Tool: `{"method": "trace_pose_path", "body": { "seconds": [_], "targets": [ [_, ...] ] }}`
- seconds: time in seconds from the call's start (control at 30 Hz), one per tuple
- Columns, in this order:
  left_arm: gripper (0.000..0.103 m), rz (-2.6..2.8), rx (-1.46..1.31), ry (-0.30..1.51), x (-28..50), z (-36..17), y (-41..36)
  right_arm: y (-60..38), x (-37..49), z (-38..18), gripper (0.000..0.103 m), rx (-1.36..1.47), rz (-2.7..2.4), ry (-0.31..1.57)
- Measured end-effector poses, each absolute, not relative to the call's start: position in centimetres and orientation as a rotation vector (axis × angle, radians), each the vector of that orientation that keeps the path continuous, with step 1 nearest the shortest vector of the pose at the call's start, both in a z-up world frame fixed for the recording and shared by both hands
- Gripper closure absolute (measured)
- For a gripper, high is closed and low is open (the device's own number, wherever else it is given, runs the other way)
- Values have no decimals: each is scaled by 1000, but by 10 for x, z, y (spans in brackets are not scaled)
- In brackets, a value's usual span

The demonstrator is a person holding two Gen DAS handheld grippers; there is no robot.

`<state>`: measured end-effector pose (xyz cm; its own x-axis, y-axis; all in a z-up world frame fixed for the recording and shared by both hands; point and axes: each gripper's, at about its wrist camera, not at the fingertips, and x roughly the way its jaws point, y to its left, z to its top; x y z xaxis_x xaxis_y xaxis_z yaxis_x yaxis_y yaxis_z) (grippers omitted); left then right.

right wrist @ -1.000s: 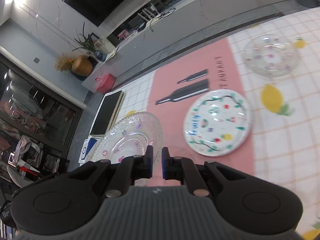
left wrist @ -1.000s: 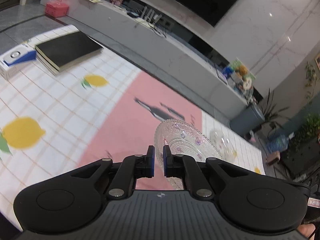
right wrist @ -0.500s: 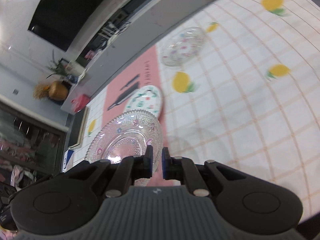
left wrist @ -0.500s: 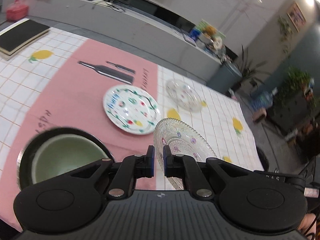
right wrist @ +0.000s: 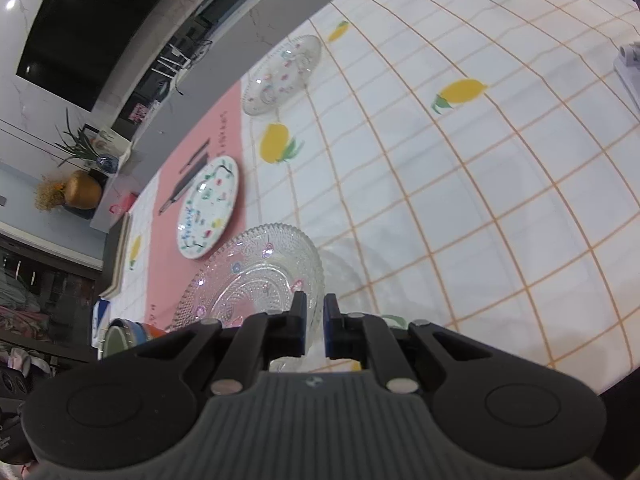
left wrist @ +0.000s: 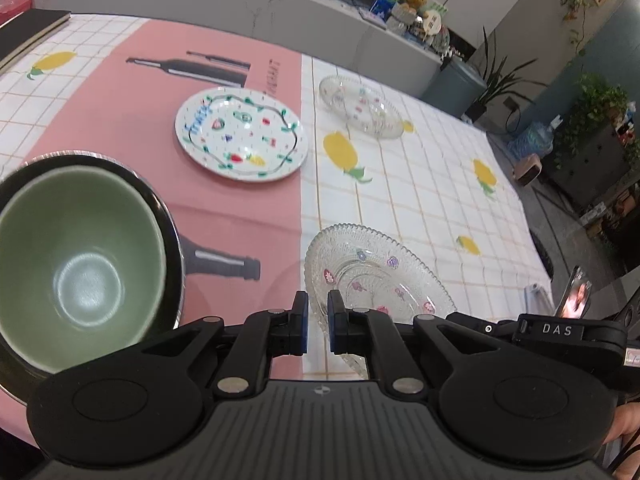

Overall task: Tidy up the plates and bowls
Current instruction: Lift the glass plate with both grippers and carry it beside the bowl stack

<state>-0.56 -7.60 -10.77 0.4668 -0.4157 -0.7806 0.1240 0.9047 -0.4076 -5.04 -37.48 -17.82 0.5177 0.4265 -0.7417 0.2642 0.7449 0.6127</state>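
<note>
Both the left hand-held gripper and right hand-held gripper still pinch the glass plate (rim edges), now lower, nearer the bench, green bowl closer

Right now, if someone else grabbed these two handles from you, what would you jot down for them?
Left hand-held gripper: shut on the rim of the crystal glass plate, held above the tablecloth.
Right hand-held gripper: pinches the same plate's opposite rim.
On the table: painted white plate on the pink panel, clear flowered glass dish beyond it, green bowl nested in a dark bowl at left.
Done: bowls nested.
Left: probably gather the three plates into one stack.
</note>
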Motion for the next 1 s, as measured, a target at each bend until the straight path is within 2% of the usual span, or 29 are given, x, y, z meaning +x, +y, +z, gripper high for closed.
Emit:
{"method": "trace_pose_path", "body": {
  "seconds": [1.0],
  "targets": [
    [94,-296,-259,1169,-10,-148,-80,-356,-50,-201,96,591,56,1104]
  ]
}}
